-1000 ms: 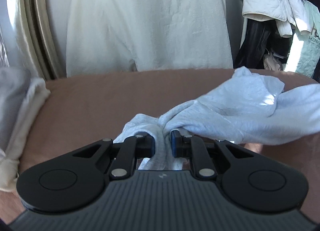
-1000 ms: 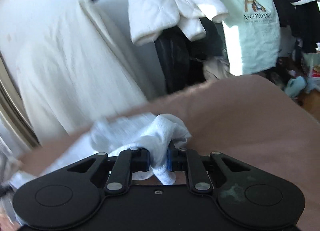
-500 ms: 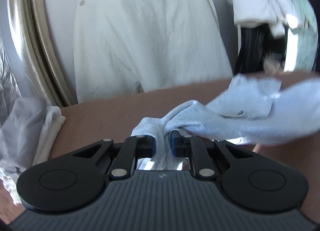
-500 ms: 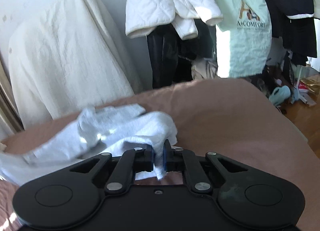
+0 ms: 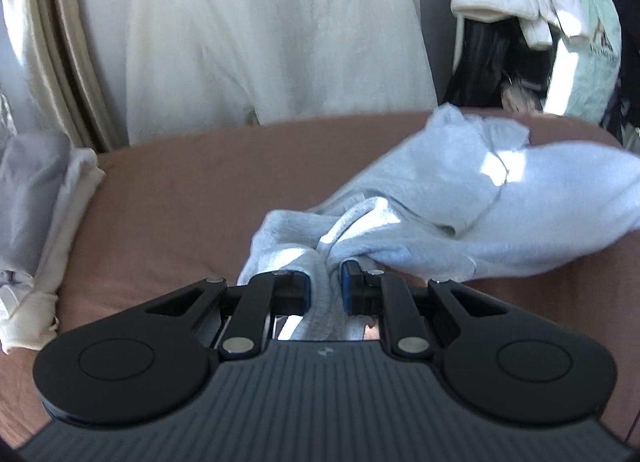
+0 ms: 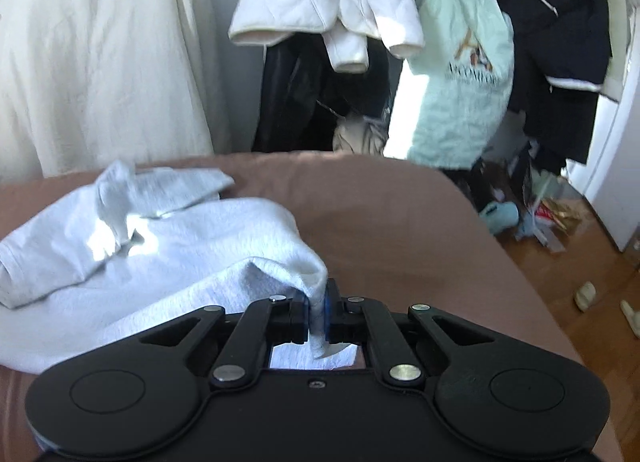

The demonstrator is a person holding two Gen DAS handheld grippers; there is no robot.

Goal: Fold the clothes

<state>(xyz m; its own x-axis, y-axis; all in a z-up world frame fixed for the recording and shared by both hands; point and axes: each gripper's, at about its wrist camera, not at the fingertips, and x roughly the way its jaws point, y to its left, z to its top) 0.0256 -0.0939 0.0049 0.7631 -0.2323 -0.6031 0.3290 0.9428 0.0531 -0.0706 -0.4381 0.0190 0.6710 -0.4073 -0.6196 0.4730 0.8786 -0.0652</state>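
A pale grey garment [image 5: 460,197] lies crumpled on the brown bed cover [image 5: 180,197]. My left gripper [image 5: 325,290] is shut on a bunched part of its left end, and the cloth stretches away to the right. In the right wrist view the same garment [image 6: 160,246] spreads to the left, with a sleeve folded over near the far side. My right gripper [image 6: 318,316] is shut on a thin edge of it at its right end. Sunlight patches fall on the cloth.
A stack of folded light clothes [image 5: 36,221] sits at the bed's left edge. A white cloth [image 5: 272,29] hangs behind the bed. Jackets and a mint shirt [image 6: 460,77] hang at the right, above clutter on the wooden floor [image 6: 580,282]. The bed cover [image 6: 400,229] drops off at the right.
The right gripper has rolled level and swung right, and the garment now lies more spread out instead of bunched. The left gripper has shifted sideways, still holding its bunch.
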